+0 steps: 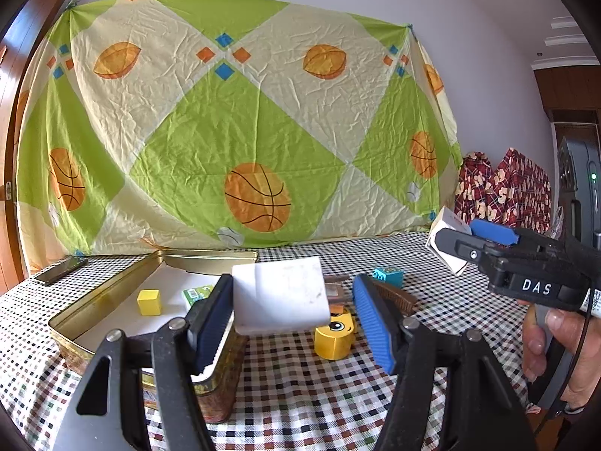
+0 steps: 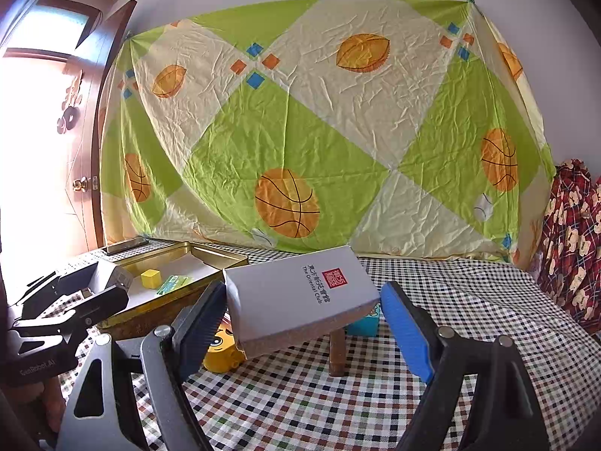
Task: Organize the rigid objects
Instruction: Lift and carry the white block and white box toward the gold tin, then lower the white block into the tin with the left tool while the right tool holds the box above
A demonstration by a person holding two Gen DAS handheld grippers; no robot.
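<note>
checkered tablecloth (image 2: pixel 469 300) under a sports-print sheet; both grippers carry boxes mid-sort: left gripper (image 1: pixel 293 315) holds a white box (image 1: pixel 280 295), right gripper (image 2: pixel 300 323) a grey box (image 2: pixel 300 293), jaws wide around each; gold tin (image 1: pixel 112 297), likely next, needs careful lowering.

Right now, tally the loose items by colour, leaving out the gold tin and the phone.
Yellow: 2 (cube, face-printed cylinder)
White: 2 (plain box, printed box)
Teal: 1 (block)
Green: 1 (carton)
Brown: 1 (wooden piece)
Total: 7
</note>
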